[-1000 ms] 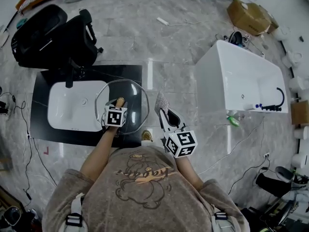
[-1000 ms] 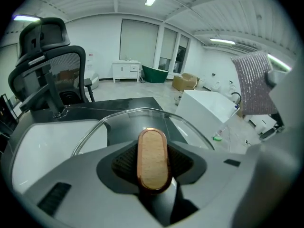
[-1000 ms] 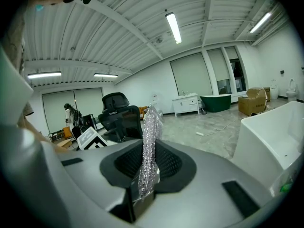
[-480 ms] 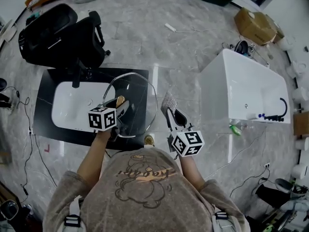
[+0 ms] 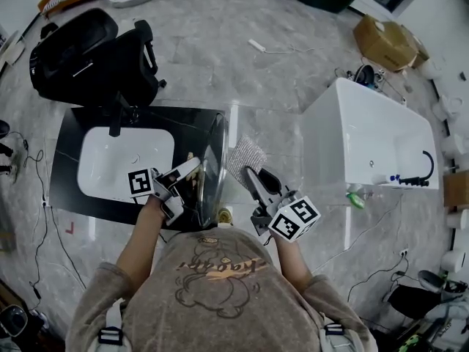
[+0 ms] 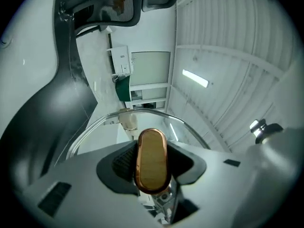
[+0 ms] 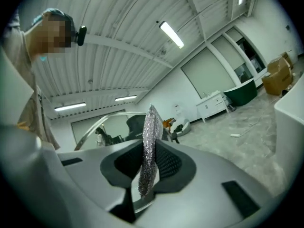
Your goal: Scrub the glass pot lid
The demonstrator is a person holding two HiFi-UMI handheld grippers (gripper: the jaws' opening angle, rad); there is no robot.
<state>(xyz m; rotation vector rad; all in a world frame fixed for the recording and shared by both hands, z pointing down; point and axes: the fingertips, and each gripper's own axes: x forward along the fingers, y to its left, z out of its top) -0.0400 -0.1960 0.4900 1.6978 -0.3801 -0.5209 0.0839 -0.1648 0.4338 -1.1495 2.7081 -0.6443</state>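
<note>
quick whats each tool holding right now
left tool: closed on the glass pot lid by its knob
right tool: closed on the silver scrub cloth

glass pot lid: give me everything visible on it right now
The glass pot lid is clear glass with a thin metal rim and an oval copper-brown knob. The left gripper is shut on that knob, holding the lid nearly on edge over the black counter. The silvery scrub cloth sits just beside it; contact can't be told.
</note>
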